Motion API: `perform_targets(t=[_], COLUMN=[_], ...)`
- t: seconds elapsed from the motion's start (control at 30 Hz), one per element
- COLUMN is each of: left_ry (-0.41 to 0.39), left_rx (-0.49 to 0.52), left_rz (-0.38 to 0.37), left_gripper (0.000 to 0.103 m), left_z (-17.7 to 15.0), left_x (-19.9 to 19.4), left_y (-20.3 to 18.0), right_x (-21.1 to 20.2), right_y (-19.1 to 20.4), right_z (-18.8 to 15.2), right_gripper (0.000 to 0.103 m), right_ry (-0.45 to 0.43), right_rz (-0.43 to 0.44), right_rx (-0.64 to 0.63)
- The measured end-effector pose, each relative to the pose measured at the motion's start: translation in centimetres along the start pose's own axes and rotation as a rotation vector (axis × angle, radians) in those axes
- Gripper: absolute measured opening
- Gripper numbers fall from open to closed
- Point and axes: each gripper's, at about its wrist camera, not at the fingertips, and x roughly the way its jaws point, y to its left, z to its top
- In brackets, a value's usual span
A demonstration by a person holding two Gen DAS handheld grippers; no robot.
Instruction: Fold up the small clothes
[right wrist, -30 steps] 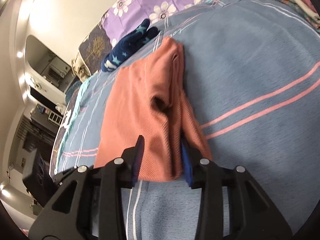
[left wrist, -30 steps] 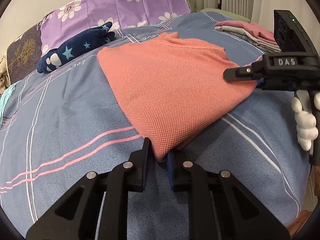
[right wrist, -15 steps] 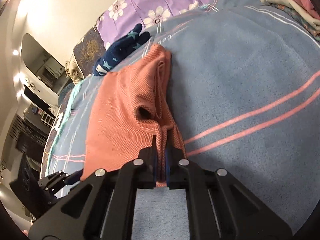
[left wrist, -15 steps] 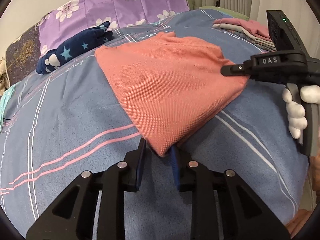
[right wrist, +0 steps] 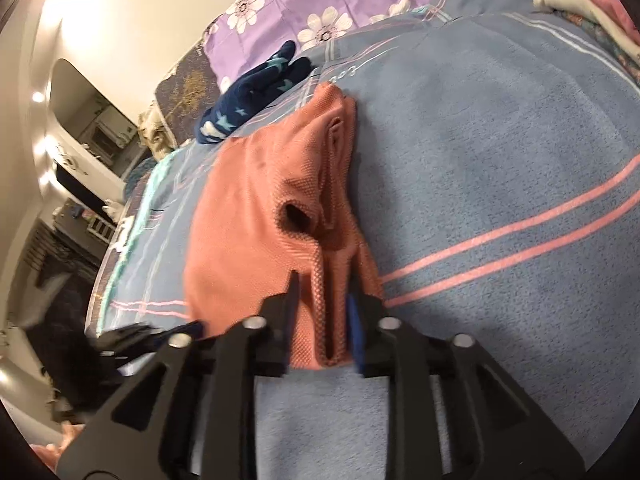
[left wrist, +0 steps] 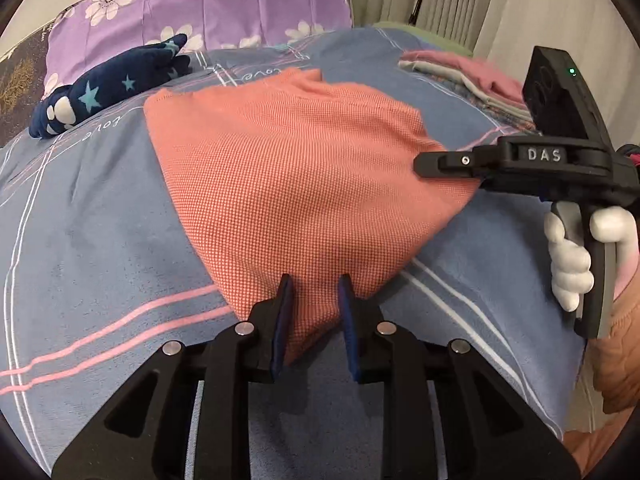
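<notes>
An orange knit garment (left wrist: 288,168) lies folded and flat on the blue striped bed cover (left wrist: 100,240). Its near corner lies between the pads of my left gripper (left wrist: 314,280), whose jaws stand apart and do not pinch it. At the cloth's right corner my right gripper (left wrist: 424,162) comes in from the side, held by a white-gloved hand (left wrist: 568,264). In the right wrist view, the garment (right wrist: 248,208) shows its layered edge running between the jaws of my right gripper (right wrist: 324,280), which are opening and loose around the fold. The left gripper (right wrist: 192,326) is a blur at the lower left.
A navy garment with stars (left wrist: 108,88) lies behind the orange one, by a purple flowered pillow (left wrist: 240,0). A stack of folded clothes (left wrist: 472,76) sits at the far right. Room furniture shows beyond the bed's left side (right wrist: 80,160).
The left jaws let go of the corner and now sit wider around it. The right jaws closed tight on the layered edge, then spread apart again.
</notes>
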Motion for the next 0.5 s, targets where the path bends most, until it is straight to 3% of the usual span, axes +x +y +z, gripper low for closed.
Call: perform_targets(t=[0.13, 0.23, 0.5], left_ry=[0.0, -0.005, -0.028], left_rx=[-0.003, -0.008, -0.006], left_rz=[-0.027, -0.034, -0.026], left_gripper=[0.026, 0.027, 0.027], left_z=[0.0, -0.1, -0.4], left_x=[-0.1, -0.2, -0.3], left_y=[0.3, 0.4, 0.4], right_x=[-1.0, -1.1, 3.6], right_y=[0.3, 0.9, 1.2], right_z=[2.7, 5.9, 14.3], right_gripper=[0.036, 0.036, 0.036], right_ry=[-0.039, -0.069, -0.056], right_rz=[-0.049, -0.034, -0.084], right_rx=[-0.033, -0.066, -0.124])
